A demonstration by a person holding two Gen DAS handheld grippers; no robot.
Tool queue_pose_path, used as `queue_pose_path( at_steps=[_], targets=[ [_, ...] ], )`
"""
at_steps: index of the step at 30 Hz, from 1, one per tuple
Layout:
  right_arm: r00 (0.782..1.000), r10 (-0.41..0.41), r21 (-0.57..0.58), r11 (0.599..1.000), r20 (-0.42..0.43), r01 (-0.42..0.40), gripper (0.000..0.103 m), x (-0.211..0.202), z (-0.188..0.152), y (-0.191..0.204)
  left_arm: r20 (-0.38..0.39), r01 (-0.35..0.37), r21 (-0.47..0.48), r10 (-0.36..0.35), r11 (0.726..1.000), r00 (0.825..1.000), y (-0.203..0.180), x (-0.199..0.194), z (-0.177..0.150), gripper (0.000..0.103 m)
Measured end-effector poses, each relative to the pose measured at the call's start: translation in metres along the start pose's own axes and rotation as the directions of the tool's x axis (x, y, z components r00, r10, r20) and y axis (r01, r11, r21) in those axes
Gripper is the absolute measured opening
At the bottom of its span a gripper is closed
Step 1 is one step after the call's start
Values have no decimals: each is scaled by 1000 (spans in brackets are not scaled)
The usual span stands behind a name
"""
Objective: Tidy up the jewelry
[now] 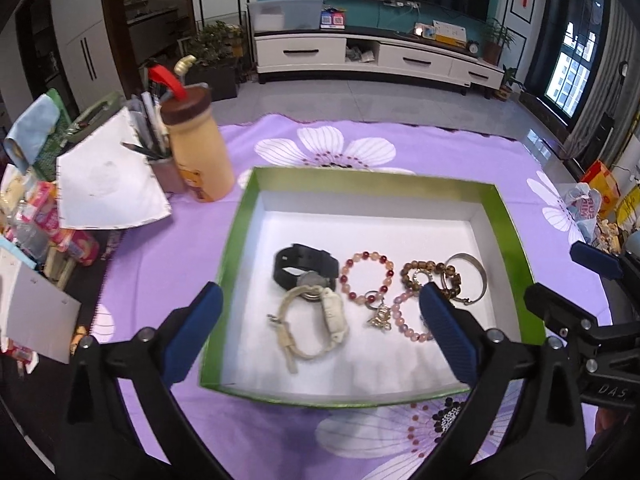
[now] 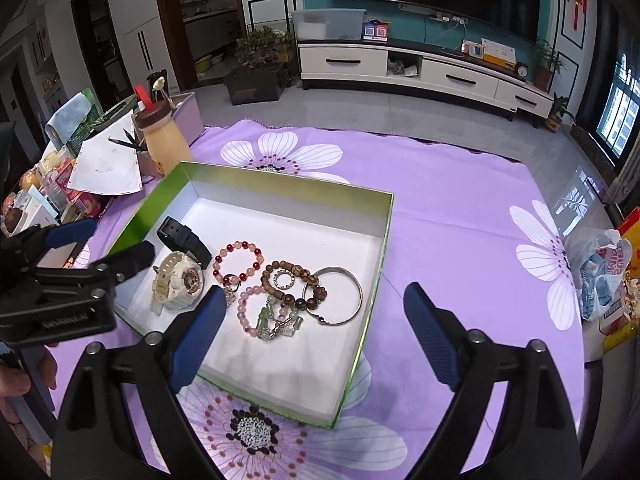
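1. A green-sided box (image 1: 236, 240) with a white floor sits on a purple flowered tablecloth (image 1: 168, 264), its jewelry gathered toward the near half of the tray.
2. Inside, from left to right: a black watch (image 1: 304, 266) lies just behind a cream watch (image 1: 316, 320), the two touching. Next come a red-and-pink bead bracelet (image 1: 366, 278) and a pink bead bracelet (image 1: 404, 318), then a brown bead bracelet (image 1: 428, 270) overlapping a silver bangle (image 1: 474, 276) at the right end.
3. A small metal charm (image 1: 380, 316) rests near the red-and-pink bracelet. The right wrist view also shows a pale green tangle (image 2: 276, 322) against the pink beads, possibly a chain or clasp piece, too small to tell.
4. The left gripper (image 1: 320, 332) hangs above the near edge of the box with its blue-padded jaws spread wide. Nothing lies between the pads, and they touch no jewelry.
5. The right gripper (image 2: 316, 336) is likewise wide open and holds nothing. Its left pad appears over the box's near right part, its right pad over bare tablecloth beyond the box's right wall.
6. Each tool shows in the other's camera: the right one at the right margin of the left view, the left one at the left margin of the right view.
7. On the far left of the table stand a tan bottle with a brown cap (image 1: 196, 148), a cup of pens (image 1: 156, 152) and loose white paper (image 1: 104, 184).
8. At the right edge lies a plastic bag (image 2: 600, 272).
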State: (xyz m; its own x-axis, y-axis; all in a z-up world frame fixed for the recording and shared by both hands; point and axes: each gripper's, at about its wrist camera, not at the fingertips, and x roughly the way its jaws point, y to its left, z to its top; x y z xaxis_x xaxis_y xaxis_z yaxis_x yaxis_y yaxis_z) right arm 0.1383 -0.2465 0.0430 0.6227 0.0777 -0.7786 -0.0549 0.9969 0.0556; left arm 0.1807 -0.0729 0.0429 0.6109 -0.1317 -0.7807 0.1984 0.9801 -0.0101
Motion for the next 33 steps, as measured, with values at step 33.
queue_pose_path(
  at_steps=[33],
  targets=[
    [996, -54, -51, 997, 73, 58, 102, -55, 20, 20, 7, -80, -24, 80, 996, 997, 2, -71, 16, 101]
  ],
)
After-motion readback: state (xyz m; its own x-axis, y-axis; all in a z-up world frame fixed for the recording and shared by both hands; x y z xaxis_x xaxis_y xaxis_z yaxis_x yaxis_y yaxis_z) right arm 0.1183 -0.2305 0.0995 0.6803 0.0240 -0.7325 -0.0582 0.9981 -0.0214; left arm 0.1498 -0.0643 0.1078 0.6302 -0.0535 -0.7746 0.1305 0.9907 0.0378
